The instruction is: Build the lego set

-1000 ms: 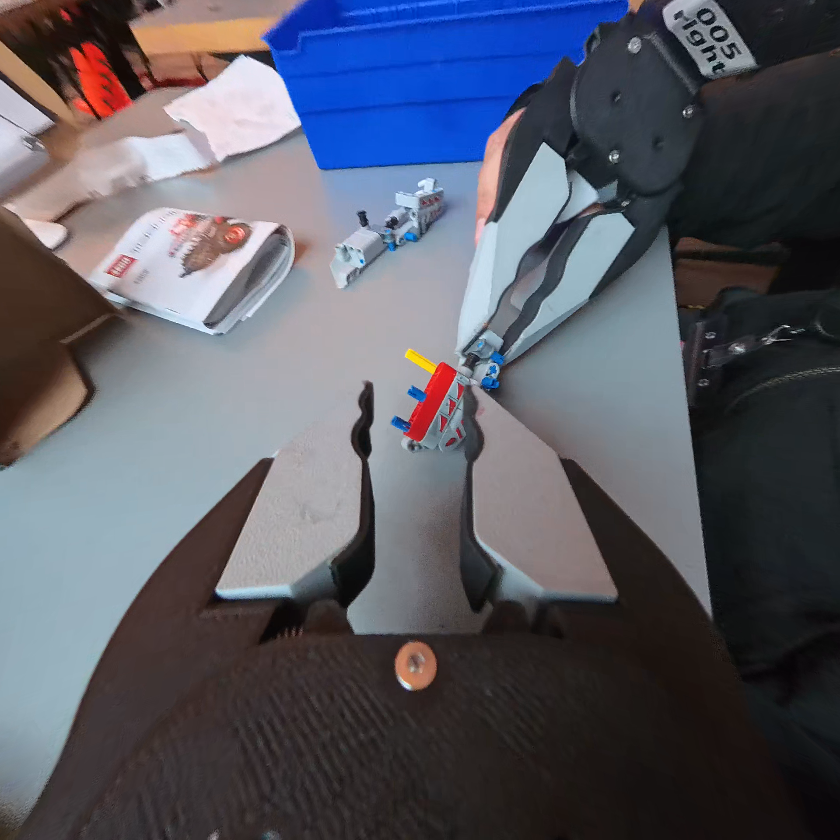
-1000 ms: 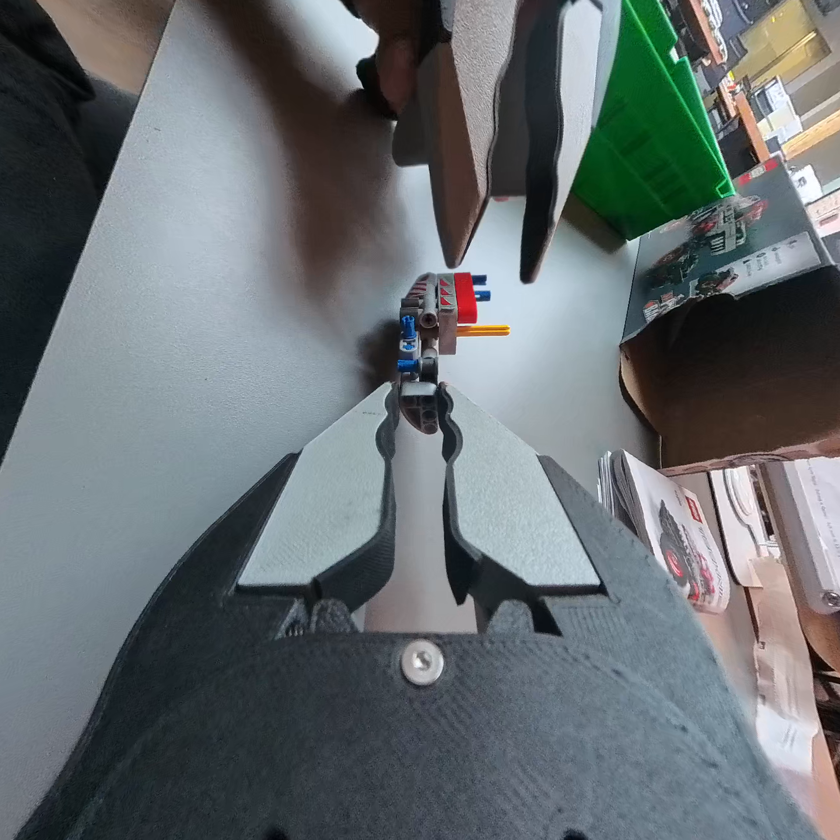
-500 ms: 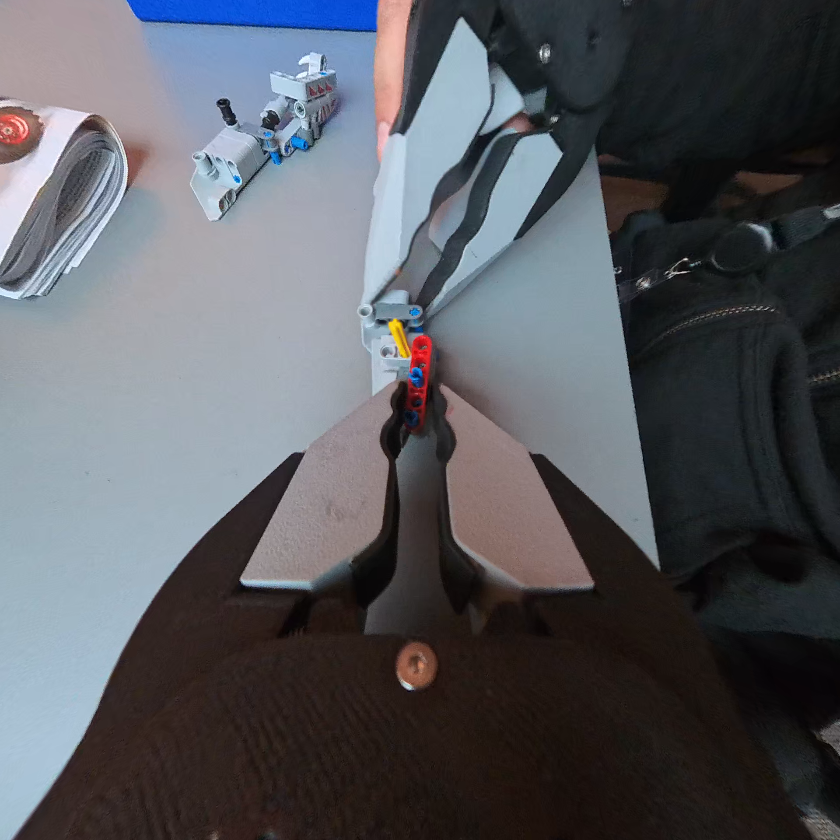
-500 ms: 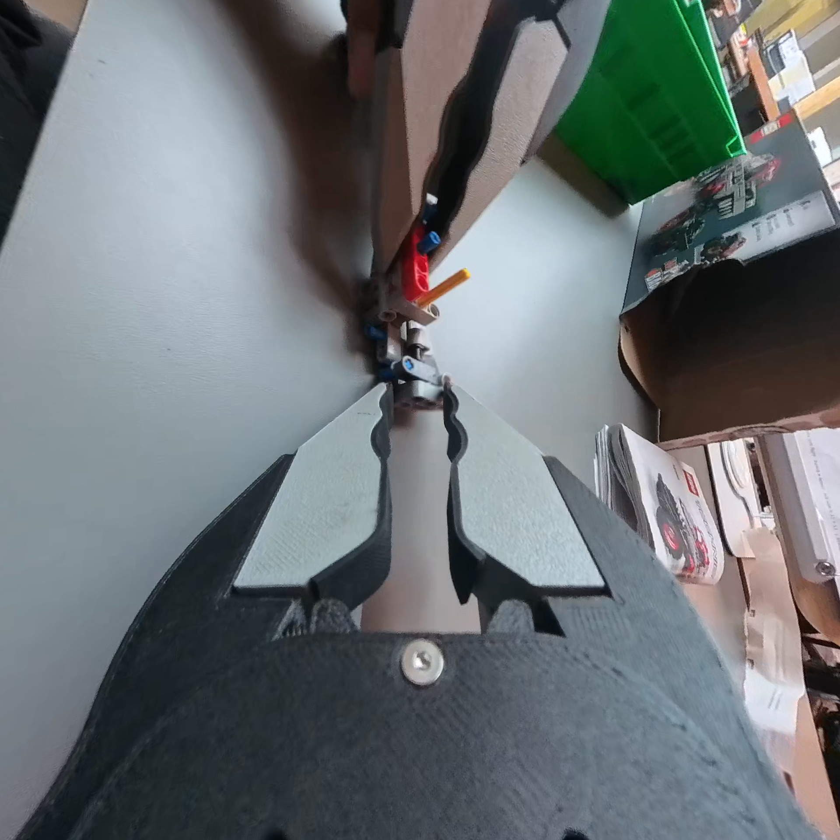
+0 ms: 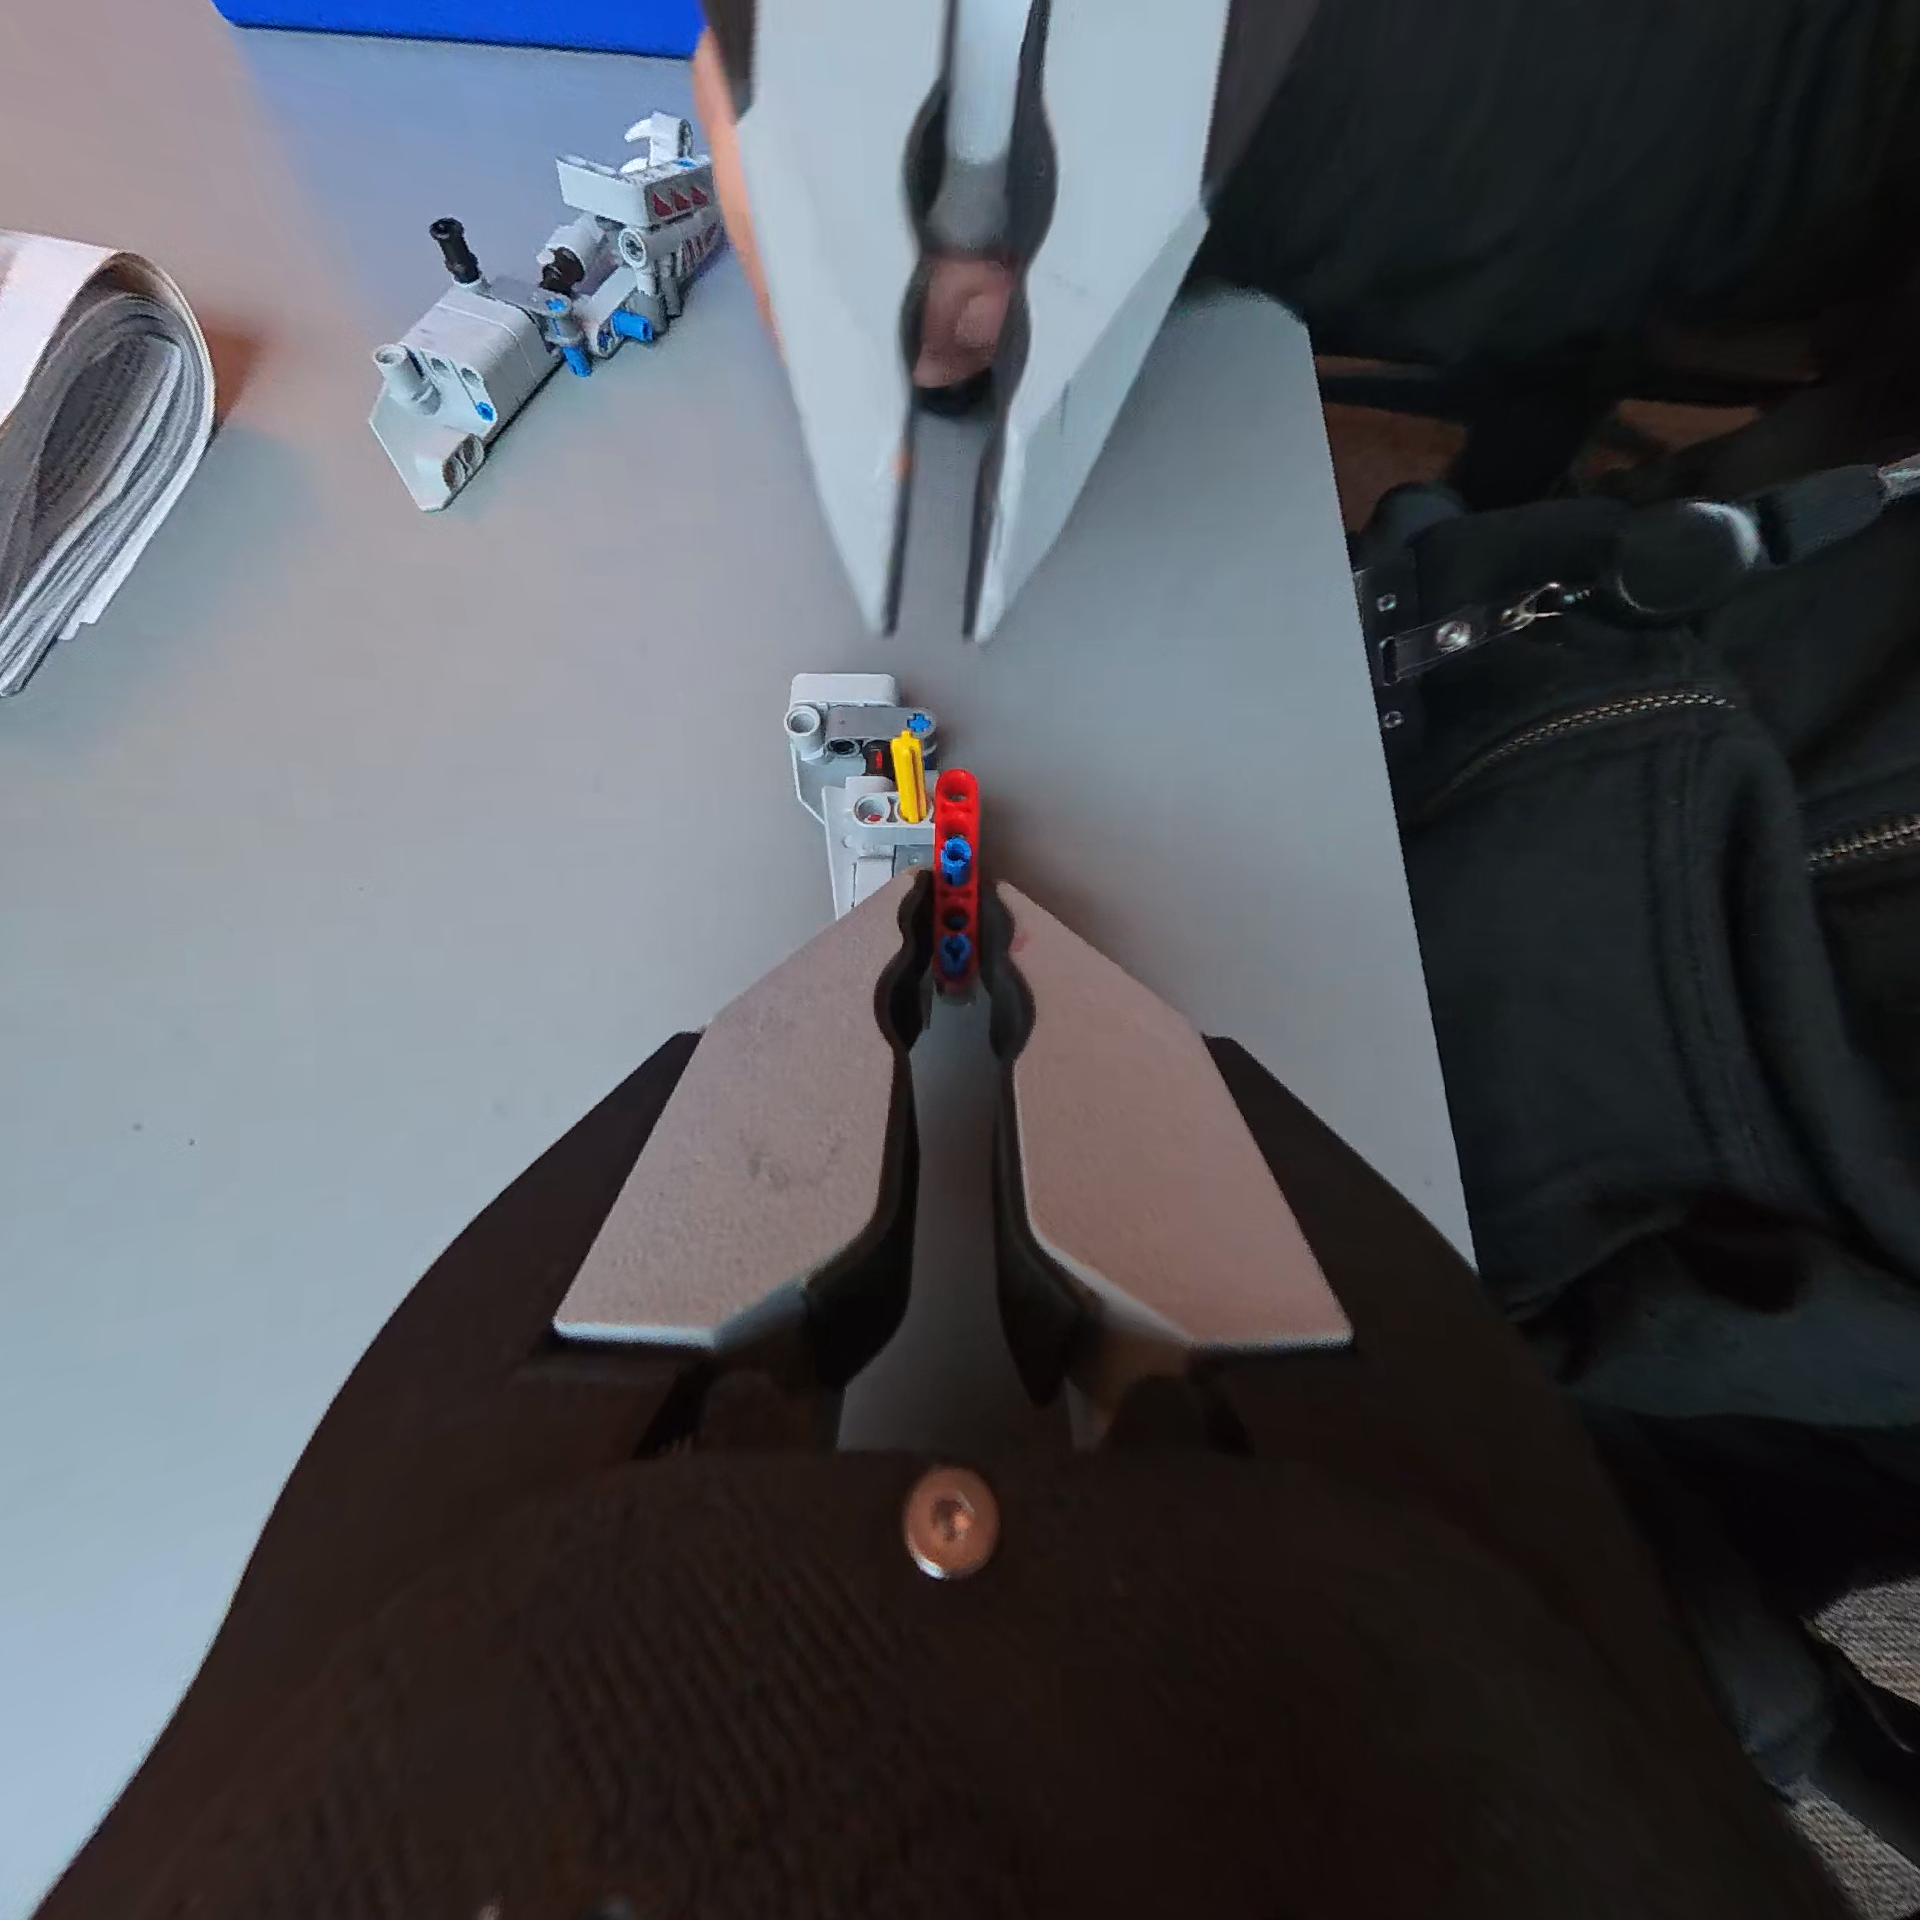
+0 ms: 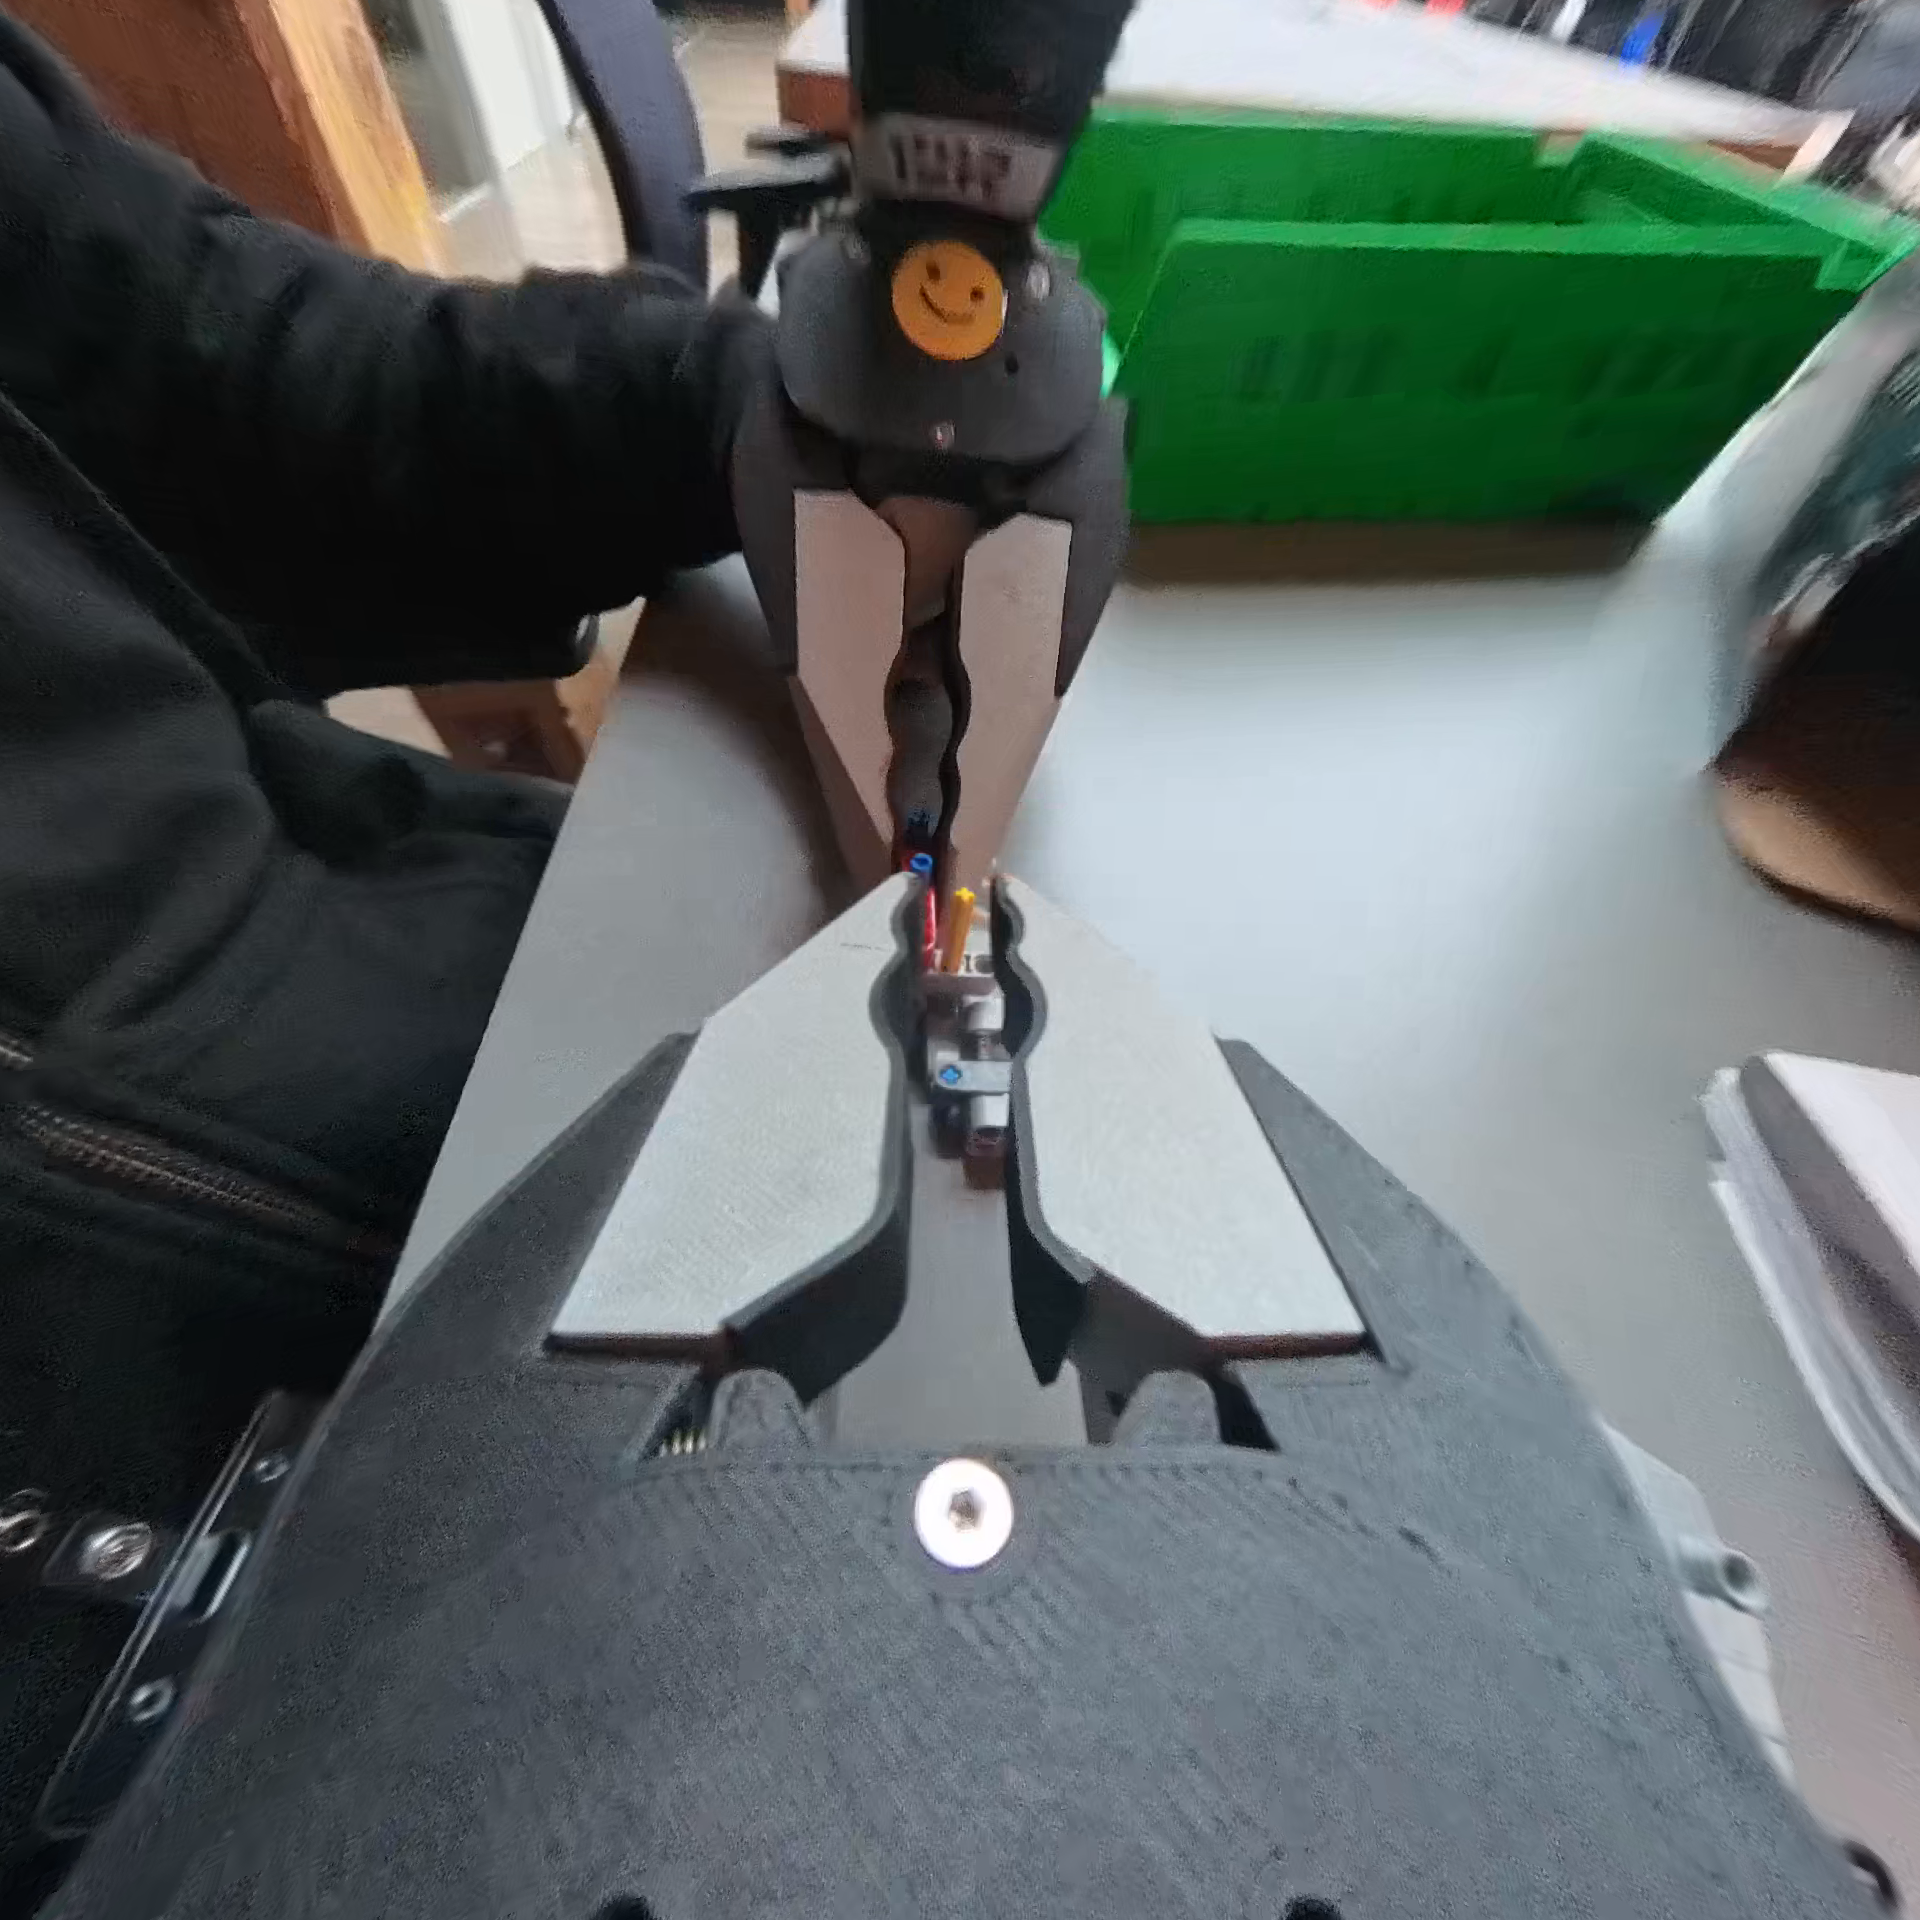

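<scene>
The right gripper [image 5: 930,623] has let go and drawn back; its jaws now straddle the grey end of the small lego assembly [image 5: 883,800] without clearly clamping it. The left gripper [image 5: 956,935] jaws pinch the red beam [image 5: 957,883] above the bench [image 5: 416,831]. Close squarely on the grey end (avoid the yellow axle [image 5: 909,790]). Contact there is hard to judge; motion blur hides detail.

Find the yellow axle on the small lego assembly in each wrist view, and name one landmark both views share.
Left wrist view: the yellow axle stands at centre, just beyond the left gripper, beside the red beam.
Right wrist view: it sits just above centre, at the right gripper fingertips.
Shared landmark: the red beam.
</scene>
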Demonstrator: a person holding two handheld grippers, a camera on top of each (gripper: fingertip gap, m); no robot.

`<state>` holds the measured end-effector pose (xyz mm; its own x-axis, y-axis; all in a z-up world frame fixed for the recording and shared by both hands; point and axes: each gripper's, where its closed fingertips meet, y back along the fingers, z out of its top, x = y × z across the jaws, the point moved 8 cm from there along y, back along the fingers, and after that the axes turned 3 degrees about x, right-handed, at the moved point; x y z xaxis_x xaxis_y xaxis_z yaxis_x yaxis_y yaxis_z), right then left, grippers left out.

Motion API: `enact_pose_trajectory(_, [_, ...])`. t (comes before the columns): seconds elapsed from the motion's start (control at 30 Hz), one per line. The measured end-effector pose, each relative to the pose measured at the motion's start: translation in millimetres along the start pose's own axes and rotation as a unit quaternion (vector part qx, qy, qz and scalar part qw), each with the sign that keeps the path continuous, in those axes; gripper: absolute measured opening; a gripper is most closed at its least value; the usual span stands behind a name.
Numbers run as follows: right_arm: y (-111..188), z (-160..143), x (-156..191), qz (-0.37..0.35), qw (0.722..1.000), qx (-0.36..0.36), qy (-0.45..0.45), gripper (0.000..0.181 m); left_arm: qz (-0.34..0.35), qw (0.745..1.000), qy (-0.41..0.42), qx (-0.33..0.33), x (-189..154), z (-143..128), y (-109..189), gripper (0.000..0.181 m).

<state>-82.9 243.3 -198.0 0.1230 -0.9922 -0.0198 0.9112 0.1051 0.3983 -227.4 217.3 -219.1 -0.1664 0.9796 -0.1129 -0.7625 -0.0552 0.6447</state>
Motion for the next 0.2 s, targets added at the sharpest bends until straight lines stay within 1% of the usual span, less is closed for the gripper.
enact_pose_trajectory(0.03, [-4.4,-1.5,-2.8,0.01,1.0,0.019,-0.014,0.014,0.001,1.0,-0.001,0.0,0.2,0.2,-0.1,0.006])
enact_pose_trajectory(0.1, [-11.0,-2.5,-5.9,0.023,0.999,0.041,-0.024,0.019,0.005,1.0,-0.003,0.0,0.0,0.2,-0.2,0.006])
enact_pose_trajectory(0.13, [-13.2,-2.4,-6.5,0.025,0.998,0.047,-0.024,0.018,0.005,1.0,-0.004,0.0,-0.1,0.1,-0.3,0.006])
enact_pose_trajectory(0.17, [-15.2,-2.7,-7.0,0.026,0.998,0.053,-0.021,0.007,0.005,1.0,-0.004,0.0,-0.1,0.2,-0.3,0.006])
enact_pose_trajectory(0.2, [-17.5,-3.2,-7.2,0.028,0.998,0.062,-0.017,0.002,0.006,1.0,-0.005,0.0,0.0,0.3,-0.3,0.006])
